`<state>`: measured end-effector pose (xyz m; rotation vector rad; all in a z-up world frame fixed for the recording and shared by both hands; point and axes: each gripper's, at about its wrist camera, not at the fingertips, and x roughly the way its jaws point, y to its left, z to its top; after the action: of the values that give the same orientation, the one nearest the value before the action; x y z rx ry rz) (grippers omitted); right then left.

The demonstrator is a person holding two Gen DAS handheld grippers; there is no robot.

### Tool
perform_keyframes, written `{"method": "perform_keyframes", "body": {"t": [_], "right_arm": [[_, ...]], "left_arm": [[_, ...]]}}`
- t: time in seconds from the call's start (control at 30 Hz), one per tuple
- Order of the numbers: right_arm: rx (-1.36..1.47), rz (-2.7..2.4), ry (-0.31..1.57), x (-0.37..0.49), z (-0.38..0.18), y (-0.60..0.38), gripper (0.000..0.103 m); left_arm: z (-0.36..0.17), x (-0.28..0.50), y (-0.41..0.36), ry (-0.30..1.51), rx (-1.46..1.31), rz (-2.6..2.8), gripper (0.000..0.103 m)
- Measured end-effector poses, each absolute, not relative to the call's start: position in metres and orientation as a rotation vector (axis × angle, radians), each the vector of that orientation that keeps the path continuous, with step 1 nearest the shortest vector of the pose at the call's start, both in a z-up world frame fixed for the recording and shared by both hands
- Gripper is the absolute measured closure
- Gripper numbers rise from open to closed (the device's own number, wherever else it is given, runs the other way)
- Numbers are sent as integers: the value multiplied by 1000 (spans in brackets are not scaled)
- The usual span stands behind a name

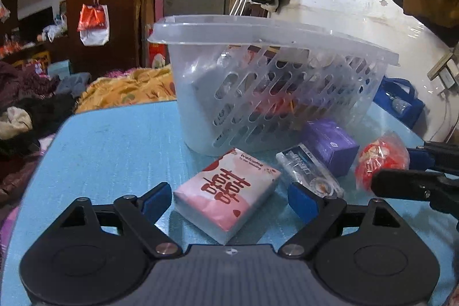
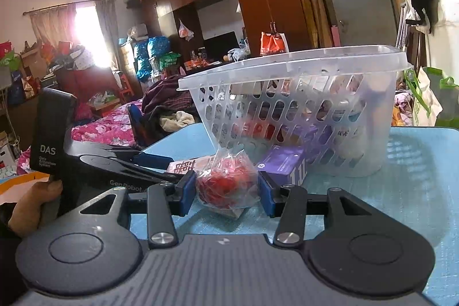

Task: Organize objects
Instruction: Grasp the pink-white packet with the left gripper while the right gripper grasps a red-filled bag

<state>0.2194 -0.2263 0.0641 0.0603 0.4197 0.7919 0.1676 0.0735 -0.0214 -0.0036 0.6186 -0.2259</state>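
My left gripper (image 1: 228, 201) is wide open w/ the pink pack (image 1: 228, 191) between its pads, not touching. My right gripper (image 2: 226, 189) straddles the red bag (image 2: 226, 185), pads about at its sides; can't tell if gripping. Purple box (image 1: 330, 145) and tube (image 1: 308, 172) lie beside the basket (image 1: 272, 93) on the blue table (image 1: 114, 139).

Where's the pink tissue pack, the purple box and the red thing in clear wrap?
Pink tissue pack (image 1: 226, 192), left wrist view, printed top face.
Purple cardboard box (image 1: 330, 145), left wrist view, top face.
Red ball in clear wrap (image 2: 226, 185), right wrist view, front of the wrap.
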Motion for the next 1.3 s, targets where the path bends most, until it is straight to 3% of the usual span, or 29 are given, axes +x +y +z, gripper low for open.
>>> {"method": "perform_keyframes", "body": {"t": [0.07,0.2,0.5,1.3], "right_arm": [[65,792,420,220,64,-227,53],[66,789,412,220,64,-228,53],[121,756,337,217,66,-243,53],[175,732,274,213,70,-253,53]], "left_arm": [[-21,166,74,609,4,-214,27],[-18,159,78,557,-15,-235,31],[-15,154,96,477,-131,-277,34],[-10,125,103,319,-132,-311,41]]}}
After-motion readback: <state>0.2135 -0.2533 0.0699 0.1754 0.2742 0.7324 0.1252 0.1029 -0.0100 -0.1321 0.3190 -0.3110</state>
